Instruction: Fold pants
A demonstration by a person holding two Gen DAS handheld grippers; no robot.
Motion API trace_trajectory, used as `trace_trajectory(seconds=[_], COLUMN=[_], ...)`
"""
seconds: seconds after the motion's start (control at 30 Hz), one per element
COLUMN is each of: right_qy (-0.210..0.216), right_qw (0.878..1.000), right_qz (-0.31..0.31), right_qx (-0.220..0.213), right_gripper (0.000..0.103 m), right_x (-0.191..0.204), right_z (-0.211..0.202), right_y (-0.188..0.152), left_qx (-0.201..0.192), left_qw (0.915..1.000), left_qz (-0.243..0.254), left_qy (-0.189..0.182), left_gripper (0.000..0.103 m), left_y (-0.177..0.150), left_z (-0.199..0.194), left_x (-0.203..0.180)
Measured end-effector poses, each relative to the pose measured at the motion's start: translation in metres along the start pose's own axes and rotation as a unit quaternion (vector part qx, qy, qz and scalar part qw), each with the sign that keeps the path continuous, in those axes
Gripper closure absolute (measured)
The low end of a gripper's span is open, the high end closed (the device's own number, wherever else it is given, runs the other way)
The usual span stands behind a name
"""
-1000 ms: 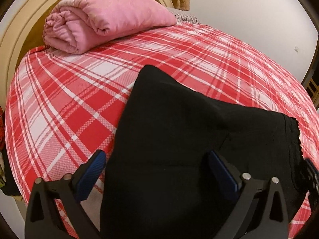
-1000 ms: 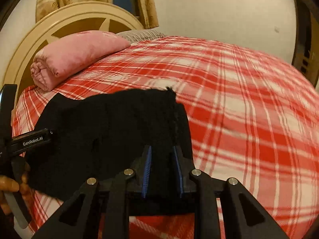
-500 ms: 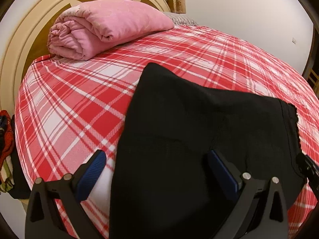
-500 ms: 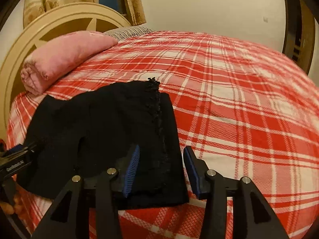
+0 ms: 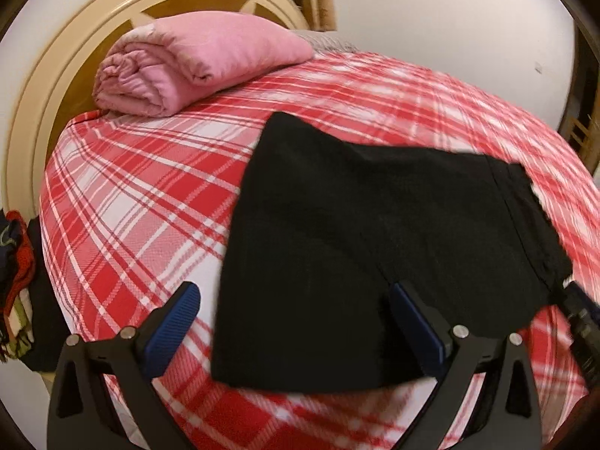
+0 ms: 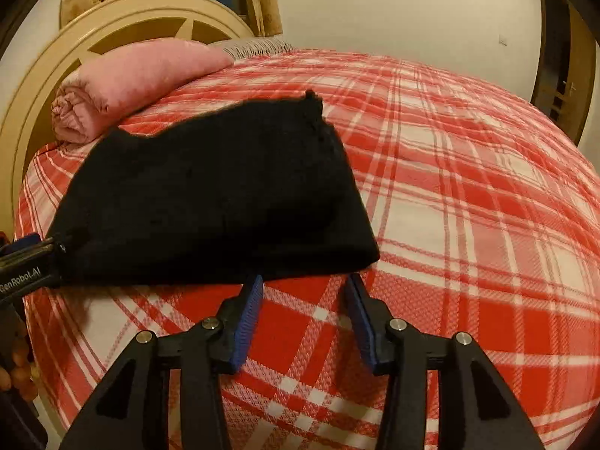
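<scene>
The black pants (image 5: 375, 232) lie folded into a compact wedge on the red plaid bed; they also show in the right wrist view (image 6: 213, 195). My left gripper (image 5: 296, 322) is wide open and empty, hovering over the pants' near edge. My right gripper (image 6: 303, 318) is open and empty, just short of the pants' near right corner, over bare bedcover. The left gripper's body (image 6: 26, 262) shows at the left edge of the right wrist view, by the pants' left corner.
A rolled pink blanket (image 5: 195, 63) lies by the cream headboard (image 5: 48, 86) at the far left. The plaid bedcover (image 6: 468, 206) stretches right of the pants. Clothes (image 5: 15, 285) hang off the bed's left side. A door (image 6: 562, 60) stands at far right.
My right gripper opened, let go of the pants' edge and drew back toward me. The left gripper stayed open and pulled back a little; the pants now lie flat.
</scene>
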State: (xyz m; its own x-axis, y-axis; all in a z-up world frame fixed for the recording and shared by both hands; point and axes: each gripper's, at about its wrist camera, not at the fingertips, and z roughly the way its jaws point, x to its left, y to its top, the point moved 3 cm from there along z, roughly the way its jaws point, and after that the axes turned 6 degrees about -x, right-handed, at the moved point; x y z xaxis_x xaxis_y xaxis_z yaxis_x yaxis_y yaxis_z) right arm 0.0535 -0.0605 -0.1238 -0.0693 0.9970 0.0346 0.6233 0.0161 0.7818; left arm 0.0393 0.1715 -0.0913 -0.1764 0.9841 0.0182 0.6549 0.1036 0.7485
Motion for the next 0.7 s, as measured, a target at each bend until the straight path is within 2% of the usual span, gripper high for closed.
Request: trace_trajectory(seconds=[0.17, 0.43, 0.57, 0.67, 0.7], right_qy=[0.003, -0.006, -0.008, -0.009, -0.011], right_qw=[1.0, 1.0, 1.0, 1.0, 1.0], right_qz=[-0.002, -0.006, -0.007, -0.008, -0.008], right_qx=[0.007, 0.008, 0.013, 0.023, 0.026], right_gripper=[0.055, 0.053, 0.053, 0.053, 0.053], right_x=[-0.001, 0.002, 0.003, 0.004, 0.004], right_z=[0.002, -0.009, -0.018, -0.025, -0.03], right_y=[0.0, -0.005, -0.01, -0.014, -0.016], left_qx=[0.001, 0.001, 0.021, 0.045, 0.038], left_qw=[0.9999, 0.9998, 0.9996, 0.9972, 0.9974], left_qz=[-0.011, 0.02, 0.015, 0.059, 0.06], left_qy=[-0.005, -0.001, -0.014, -0.015, -0.015], left_gripper=[0.0, 0.0, 0.0, 0.0, 0.0], left_y=[-0.005, -0.018, -0.027, -0.044, -0.045], left_z=[0.002, -0.013, -0.02, -0.016, -0.016], left_x=[0.001, -0.003, -0.004, -0.018, -0.019])
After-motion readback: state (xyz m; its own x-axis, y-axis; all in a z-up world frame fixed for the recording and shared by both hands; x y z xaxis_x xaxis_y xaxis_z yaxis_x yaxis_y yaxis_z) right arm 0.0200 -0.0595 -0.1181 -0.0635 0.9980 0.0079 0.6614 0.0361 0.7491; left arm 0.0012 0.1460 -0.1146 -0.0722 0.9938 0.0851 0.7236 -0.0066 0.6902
